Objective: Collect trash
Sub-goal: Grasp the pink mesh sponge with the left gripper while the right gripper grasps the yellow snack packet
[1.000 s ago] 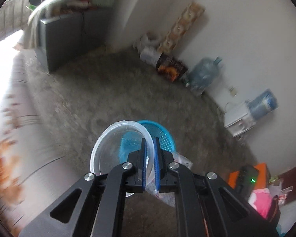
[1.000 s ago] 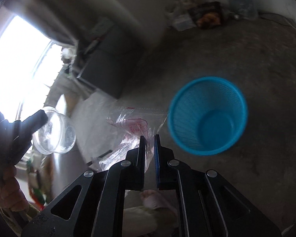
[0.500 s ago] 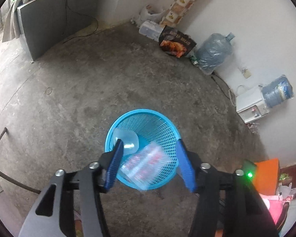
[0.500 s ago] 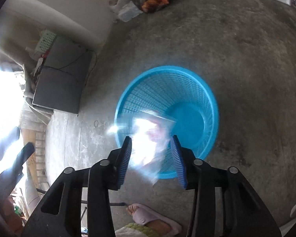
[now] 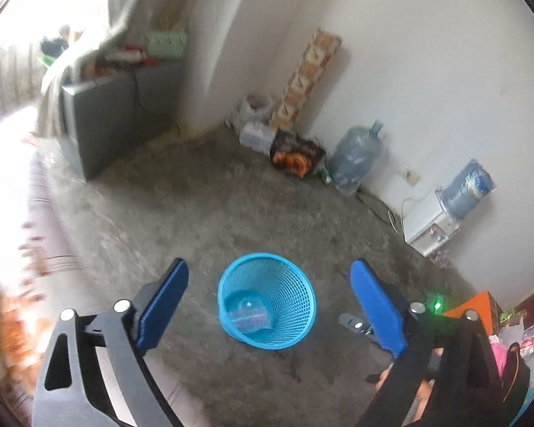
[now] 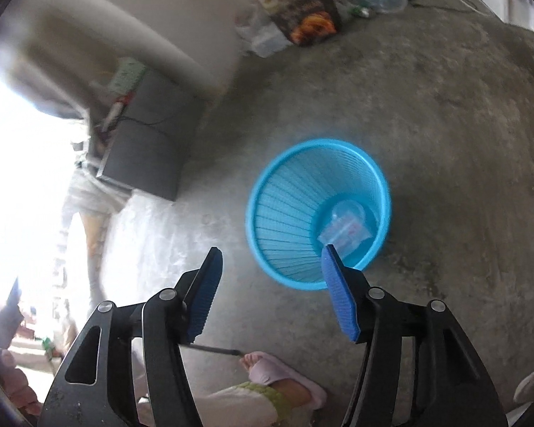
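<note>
Left tool [image 5: 268, 293] just opening, empty, trash in basket [image 5: 295, 334]

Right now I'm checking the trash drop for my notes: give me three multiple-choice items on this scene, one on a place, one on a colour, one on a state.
1. Where is the clear cup?
A. On the floor by the wall
B. Inside the basket
C. Between the left gripper's jaws

2. What colour is the basket?
A. Blue
B. Red
C. Black

3. How do the left gripper's jaws stand?
A. Shut on a bag
B. Shut on nothing
C. Wide open, nothing between them

Key: 1 B, the cup lies at the bottom of the basket beside the plastic bag. 2 A, its mesh wall and rim are bright blue in both views. 3 C, the jaws have just been opening and the pads stand far apart, with only the floor and basket seen between them.
</note>
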